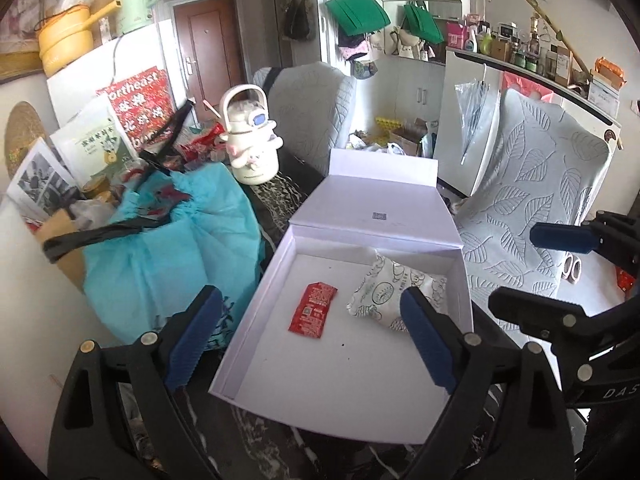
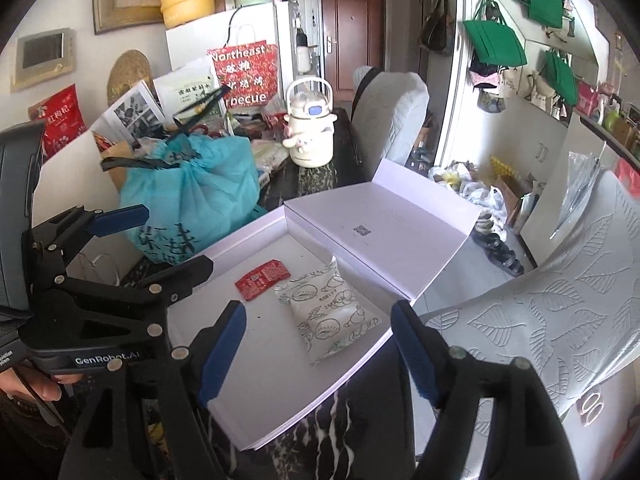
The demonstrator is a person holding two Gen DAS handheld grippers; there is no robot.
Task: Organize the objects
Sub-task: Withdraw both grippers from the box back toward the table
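The white gift box (image 1: 256, 320) lies open on the dark marbled table (image 2: 320, 432), its hinged lid (image 1: 380, 204) folded back on the far side, and both of the task's things are already in its tray: a flat red sauce sachet (image 1: 313, 309) left of centre and a puffy white snack pouch printed with green line drawings (image 1: 394, 294) just beside it on the right, apart from it. The left gripper (image 1: 310, 340) hovers above the near part of the tray with its jaws wide and nothing between them; the right gripper (image 2: 318, 354) does the same over the pouch, jaws wide and empty. The main risk from here is the box itself: it is light, smooth cardboard with thin walls, and in the right wrist view its near right corner seems to reach the table edge, so a nudge from either black frame could slide it or tip it toward the leaf-embossed chair cover (image 2: 560, 300). The lid may also swing shut if bumped. The pouch is air-filled crinkly film, so a hard pinch could burst it or squeeze it out of the ribbed blue pads (image 2: 222, 350); the sachet is thin, glossy and flat against the floor of the tray, hard to get under. The soft teal bag (image 1: 160, 256) bulges close against the box's left wall and could snag a jaw.
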